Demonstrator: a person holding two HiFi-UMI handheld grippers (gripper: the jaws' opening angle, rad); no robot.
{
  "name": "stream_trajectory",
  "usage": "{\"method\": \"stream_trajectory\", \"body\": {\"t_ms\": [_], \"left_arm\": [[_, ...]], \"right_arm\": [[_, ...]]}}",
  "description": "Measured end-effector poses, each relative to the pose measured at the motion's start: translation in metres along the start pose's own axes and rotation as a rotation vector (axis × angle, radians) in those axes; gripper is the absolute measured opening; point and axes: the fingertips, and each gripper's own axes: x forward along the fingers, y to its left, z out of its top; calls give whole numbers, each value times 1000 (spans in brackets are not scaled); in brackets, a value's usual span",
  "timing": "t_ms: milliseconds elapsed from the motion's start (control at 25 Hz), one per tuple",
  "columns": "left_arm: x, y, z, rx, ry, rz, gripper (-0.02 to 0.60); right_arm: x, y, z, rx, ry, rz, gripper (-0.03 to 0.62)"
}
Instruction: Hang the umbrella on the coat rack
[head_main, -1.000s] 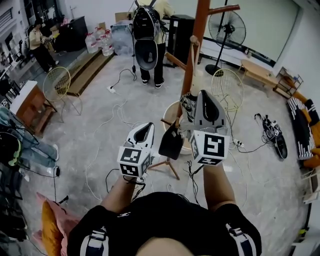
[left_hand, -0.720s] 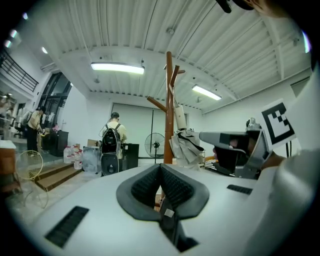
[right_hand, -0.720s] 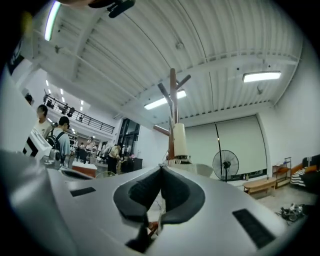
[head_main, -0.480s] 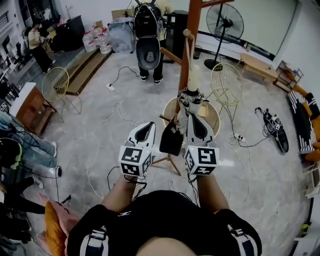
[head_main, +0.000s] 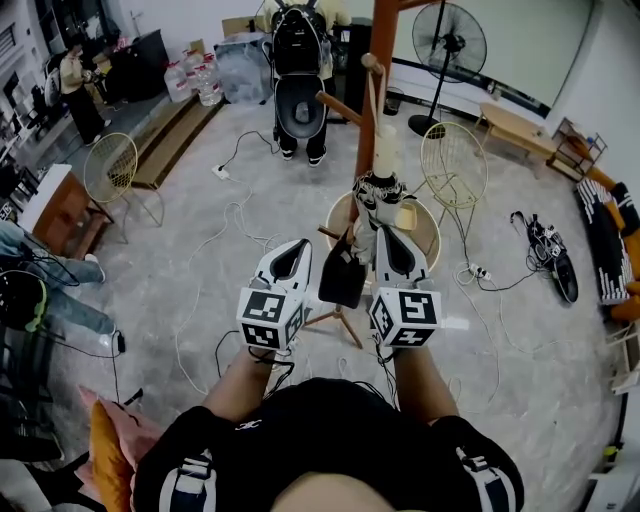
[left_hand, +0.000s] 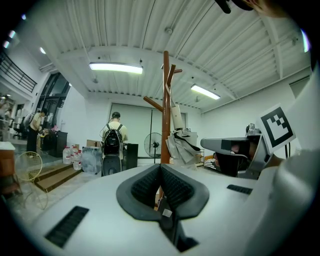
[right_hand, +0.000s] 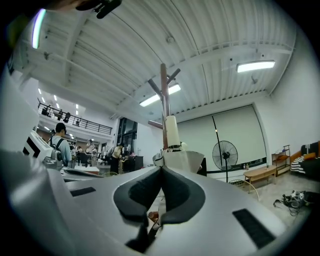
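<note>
The folded grey umbrella (head_main: 383, 190) with a cream handle (head_main: 385, 150) hangs by its strap from a peg of the brown wooden coat rack (head_main: 378, 70). Neither gripper touches it. My right gripper (head_main: 388, 234) is just below and in front of it, shut and empty. My left gripper (head_main: 294, 250) is level with the right one, to its left, also shut with nothing in it. In the left gripper view the rack (left_hand: 165, 100) and umbrella (left_hand: 179, 140) stand ahead beyond my left gripper (left_hand: 161, 167). The umbrella (right_hand: 172, 150) is close ahead of my right gripper (right_hand: 161, 170).
A black object (head_main: 342, 280) hangs low on the rack between the grippers. A round basket (head_main: 340, 222) sits at the rack's base. A person with a backpack (head_main: 298, 60) stands behind. There are wire chairs (head_main: 452, 170) (head_main: 112, 165), a fan (head_main: 450, 42), and cables across the floor (head_main: 235, 215).
My right gripper has come down and back from beside the umbrella, which now hangs free on the rack. The left gripper has hardly moved.
</note>
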Motion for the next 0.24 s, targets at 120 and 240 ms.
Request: {"method": "stream_trajectory", "body": {"t_ms": [120, 240], "left_arm": [[0, -1, 0, 2, -1, -1, 17], [0, 0, -1, 4, -4, -1, 17]], "right_arm": [[0, 1, -1, -9, 4, 9, 14], [0, 2, -2, -12, 0, 13, 14]]}}
